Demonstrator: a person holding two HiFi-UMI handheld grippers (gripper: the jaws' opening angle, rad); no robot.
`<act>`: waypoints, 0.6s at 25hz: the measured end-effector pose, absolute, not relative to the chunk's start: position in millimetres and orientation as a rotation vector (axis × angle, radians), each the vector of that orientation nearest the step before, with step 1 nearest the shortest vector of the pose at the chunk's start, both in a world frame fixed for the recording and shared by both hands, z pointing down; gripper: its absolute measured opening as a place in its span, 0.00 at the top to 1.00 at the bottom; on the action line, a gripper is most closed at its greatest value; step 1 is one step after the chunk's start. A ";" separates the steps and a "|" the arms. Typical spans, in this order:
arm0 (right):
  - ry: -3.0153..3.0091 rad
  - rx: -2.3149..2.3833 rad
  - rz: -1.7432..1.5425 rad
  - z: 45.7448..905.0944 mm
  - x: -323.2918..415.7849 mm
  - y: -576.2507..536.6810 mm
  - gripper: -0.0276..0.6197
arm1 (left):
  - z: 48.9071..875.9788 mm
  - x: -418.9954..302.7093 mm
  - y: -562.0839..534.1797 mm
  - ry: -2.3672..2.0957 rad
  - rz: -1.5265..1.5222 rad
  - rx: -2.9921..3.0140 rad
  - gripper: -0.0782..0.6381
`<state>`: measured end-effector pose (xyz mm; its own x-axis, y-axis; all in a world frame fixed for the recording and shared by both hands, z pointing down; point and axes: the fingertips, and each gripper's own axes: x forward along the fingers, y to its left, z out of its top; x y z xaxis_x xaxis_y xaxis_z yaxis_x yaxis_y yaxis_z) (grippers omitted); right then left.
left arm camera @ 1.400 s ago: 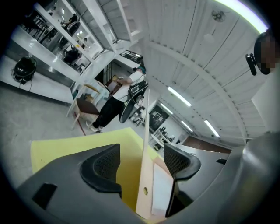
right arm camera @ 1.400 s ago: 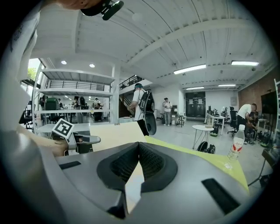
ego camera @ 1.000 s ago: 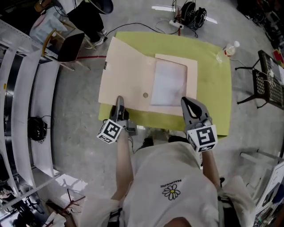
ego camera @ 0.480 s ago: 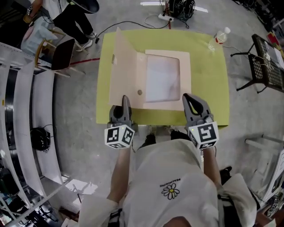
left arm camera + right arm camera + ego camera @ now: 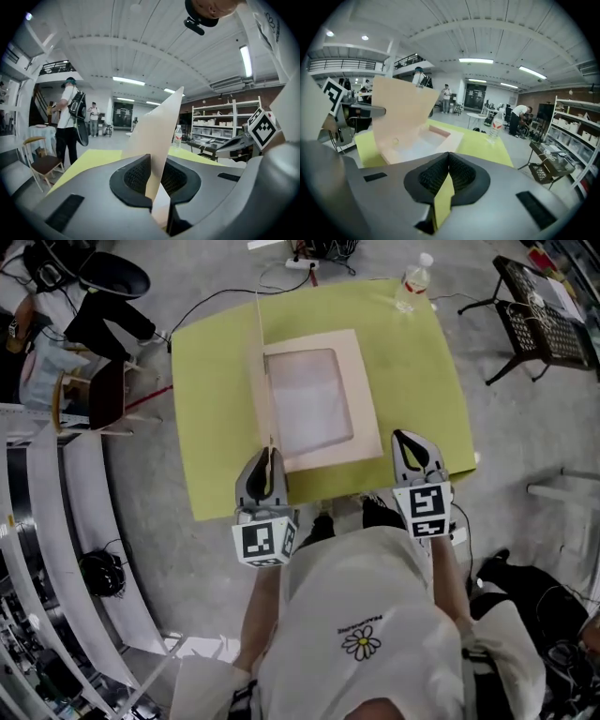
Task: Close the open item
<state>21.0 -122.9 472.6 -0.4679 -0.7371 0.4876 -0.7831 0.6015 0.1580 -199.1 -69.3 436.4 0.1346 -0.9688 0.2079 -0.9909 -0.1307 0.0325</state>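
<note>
Two grippers are sharing the work at a yellow-green table (image 5: 216, 409). My left gripper (image 5: 268, 457) is pinching the near edge of the cover (image 5: 161, 126) of a beige folder (image 5: 319, 404), holding that cover standing upright. The folder is lying in the middle of the table. The left jaws are easing apart slightly, with the cover between the pads. My right gripper (image 5: 412, 444) is hovering, jaws pressed together, over the table's near right edge.
</note>
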 end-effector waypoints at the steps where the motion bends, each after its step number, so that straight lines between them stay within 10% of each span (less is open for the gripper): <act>1: -2.282 1.204 0.144 482.3 28.8 -121.8 0.94 | 437.7 -190.9 -70.9 -1.926 0.216 2.259 0.83; 15: -2.133 1.136 0.347 557.2 58.3 -105.3 0.94 | 473.6 -108.8 -86.3 -1.654 0.595 2.462 0.82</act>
